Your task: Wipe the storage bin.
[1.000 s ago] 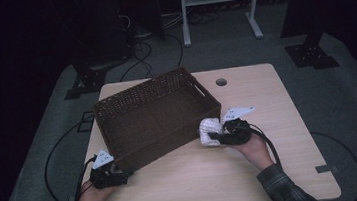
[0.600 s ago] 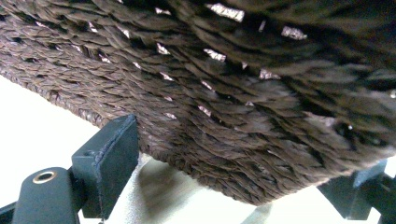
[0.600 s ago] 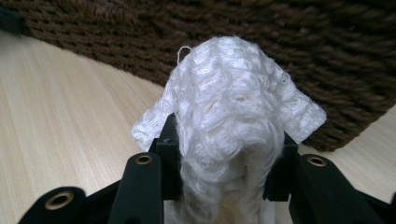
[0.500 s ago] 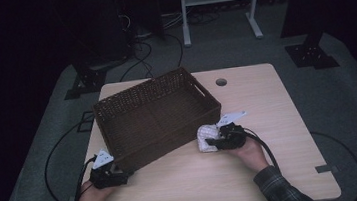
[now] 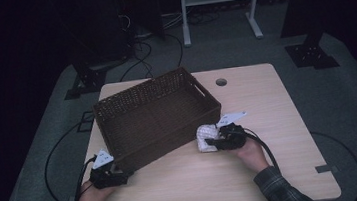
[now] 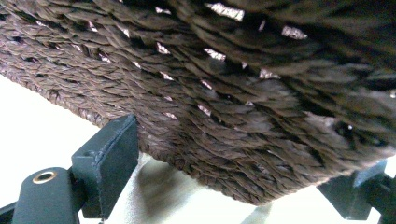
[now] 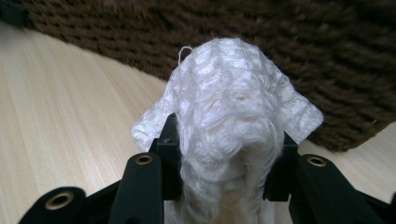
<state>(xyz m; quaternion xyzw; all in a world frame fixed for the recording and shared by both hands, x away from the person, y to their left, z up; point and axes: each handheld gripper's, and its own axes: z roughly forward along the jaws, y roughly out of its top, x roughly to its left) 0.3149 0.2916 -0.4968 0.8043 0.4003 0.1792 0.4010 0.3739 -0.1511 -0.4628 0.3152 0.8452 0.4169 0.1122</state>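
Observation:
A brown wicker basket [image 5: 158, 115] stands on the wooden table [image 5: 267, 101], turned at an angle. My left gripper [image 5: 118, 175] rests at its near left corner. In the left gripper view the jaws [image 6: 238, 184] stand wide, with the basket's woven bottom corner [image 6: 224, 107] between them and no clear pressing. My right gripper [image 5: 211, 141] lies on the table just right of the basket's near right corner, shut on a white fuzzy cloth [image 5: 203, 137]. In the right gripper view the cloth [image 7: 233, 107] bulges up between the fingertips [image 7: 226, 161], close to the basket wall [image 7: 327, 56].
A round cable hole [image 5: 221, 82] sits in the table behind the basket. Bare wood [image 5: 190, 184] lies in front of the basket between my hands. Cables and stand legs [image 5: 217, 11] lie on the floor beyond the table.
My right gripper with the white cloth has shifted slightly left and nearer to the front edge. The left gripper and the basket have kept still.

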